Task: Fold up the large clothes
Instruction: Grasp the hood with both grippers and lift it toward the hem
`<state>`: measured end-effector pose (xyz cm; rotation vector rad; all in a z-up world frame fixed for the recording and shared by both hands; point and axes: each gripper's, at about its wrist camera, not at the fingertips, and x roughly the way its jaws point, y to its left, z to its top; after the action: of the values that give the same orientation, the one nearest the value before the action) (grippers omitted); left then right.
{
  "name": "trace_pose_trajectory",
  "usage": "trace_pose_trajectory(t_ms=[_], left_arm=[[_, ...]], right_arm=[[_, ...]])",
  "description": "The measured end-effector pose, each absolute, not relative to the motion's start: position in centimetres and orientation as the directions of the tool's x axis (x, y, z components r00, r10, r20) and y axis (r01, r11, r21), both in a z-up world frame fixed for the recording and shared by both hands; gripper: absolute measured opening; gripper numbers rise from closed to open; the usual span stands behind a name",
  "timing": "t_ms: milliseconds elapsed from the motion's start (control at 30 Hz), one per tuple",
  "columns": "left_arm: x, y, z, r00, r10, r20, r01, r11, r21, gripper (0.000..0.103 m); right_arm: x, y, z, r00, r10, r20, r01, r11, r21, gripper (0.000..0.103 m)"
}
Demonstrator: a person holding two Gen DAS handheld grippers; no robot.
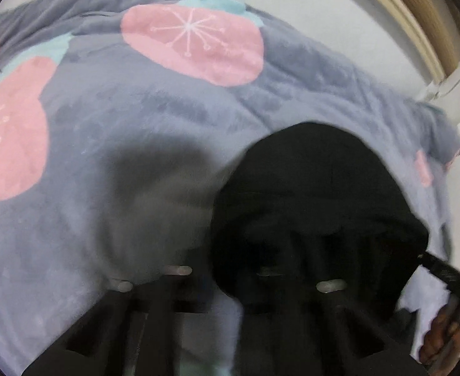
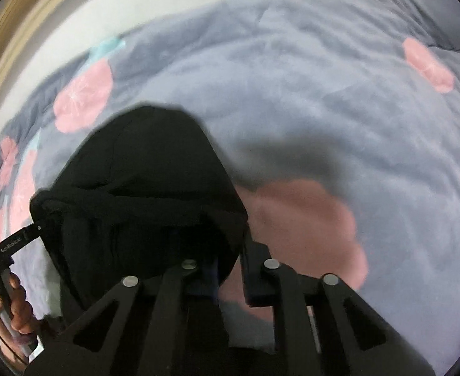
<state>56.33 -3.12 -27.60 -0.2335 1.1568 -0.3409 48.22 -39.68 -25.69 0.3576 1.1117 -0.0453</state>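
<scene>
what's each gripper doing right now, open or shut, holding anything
Left gripper: shut on the edge of the black garment.
Right gripper: shut on the black garment's other edge; it lies on the grey floral blanket.

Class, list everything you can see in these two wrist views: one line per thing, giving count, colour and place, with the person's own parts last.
black garment: one, black, lying bunched on the blanket in front of both tools; it looks hooded, though blur makes that uncertain.
blanket: one, grey-lilac fleece with pink and pale teal round motifs, spread over the surface under the garment.
wall: white, behind the blanket.
wooden frame: one, tan, along the wall at the upper corner.
left tool: one, black, reaching the garment's edge from the left of the right wrist view; the blur hides whether it grips the cloth.
right tool: one, black, at the garment's near edge.
left hand: one, wrapped around the left tool's handle.
</scene>
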Motion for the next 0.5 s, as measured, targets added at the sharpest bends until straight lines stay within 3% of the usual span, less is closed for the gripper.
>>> trace_pose_trajectory(t_ms=[100, 167, 300, 367, 433, 500], left_arm=[[54.3, -1.0, -24.4, 0.441, -0.479, -0.759, 0.179, 0.876, -0.449, 0.008], [53.0, -0.1, -23.9, 0.454, -0.494, -0.742, 0.187, 0.867, -0.463, 0.008], [54.1, 0.0, -30.7, 0.301, -0.425, -0.854, 0.092, 0.904, -0.417, 0.009], [54.3, 0.0, -33.2, 0.263, -0.448, -0.855, 0.094, 0.894, -0.439, 0.012], [53.9, 0.0, -32.5, 0.285, -0.45, -0.847, 0.113, 0.893, -0.436, 0.013], [53.1, 0.3, -31.0, 0.311, -0.432, -0.847, 0.144, 0.902, -0.407, 0.021]], right_arm=[[46.4, -41.0, -24.2, 0.508, 0.168, -0.845, 0.196, 0.932, 0.304, 0.009], [46.1, -41.0, -25.2, 0.498, 0.172, -0.85, 0.186, 0.936, 0.298, 0.009], [47.8, -40.4, -31.3, 0.373, 0.186, -0.909, 0.204, 0.94, 0.275, 0.009], [48.2, -39.8, -32.8, 0.344, 0.172, -0.923, 0.191, 0.95, 0.248, 0.009], [48.3, -39.4, -32.2, 0.344, 0.149, -0.927, 0.161, 0.963, 0.214, 0.013], [48.0, -39.4, -31.1, 0.336, 0.135, -0.932, 0.137, 0.972, 0.19, 0.026]])
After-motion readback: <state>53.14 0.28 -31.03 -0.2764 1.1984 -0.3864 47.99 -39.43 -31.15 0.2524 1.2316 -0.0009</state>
